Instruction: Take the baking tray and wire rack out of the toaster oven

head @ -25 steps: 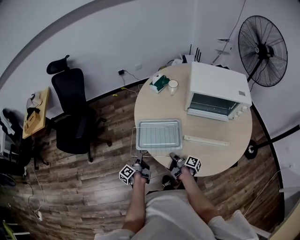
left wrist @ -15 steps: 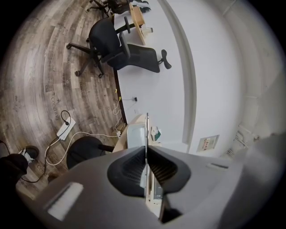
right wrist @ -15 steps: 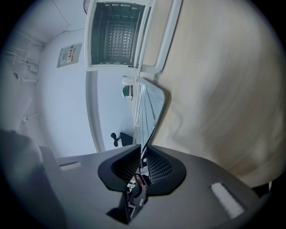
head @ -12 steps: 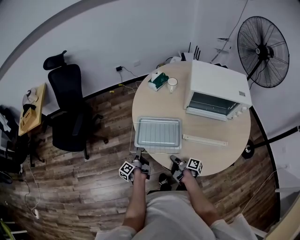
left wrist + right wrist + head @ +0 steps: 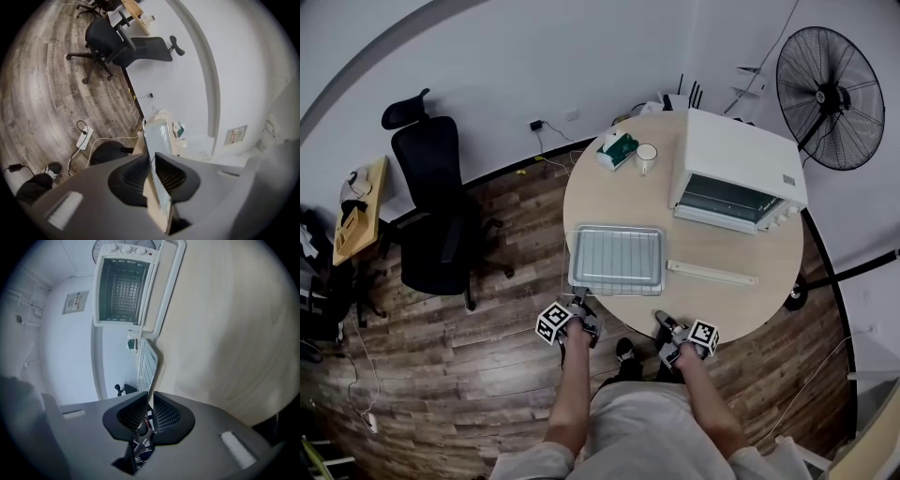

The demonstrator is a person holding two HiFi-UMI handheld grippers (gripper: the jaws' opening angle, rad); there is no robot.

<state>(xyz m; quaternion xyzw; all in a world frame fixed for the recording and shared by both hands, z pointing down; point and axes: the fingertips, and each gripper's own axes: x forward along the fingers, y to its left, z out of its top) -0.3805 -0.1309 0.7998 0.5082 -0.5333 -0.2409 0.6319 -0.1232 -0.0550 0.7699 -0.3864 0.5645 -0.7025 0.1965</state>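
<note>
Your left tool (image 5: 579,309) is clamped on the near left edge of the wire rack (image 5: 146,363). Its jaws have just eased a hair wider, but the wire sits between the pads in the left gripper view. The baking tray (image 5: 617,260) lies on that rack, just ahead of the left tool, flat on the round worktop (image 5: 609,202).

Your right tool (image 5: 663,322) hangs off the worktop's near edge, just right of the tray's near right corner and not touching it. Its jaws have just opened a little; a slim gap shows between them with nothing in it.

The toaster oven (image 5: 736,173) is well ahead of the right tool with its door (image 5: 712,273) folded down. A mug (image 5: 646,155) and a tissue box (image 5: 617,148) sit far ahead of the left tool.
</note>
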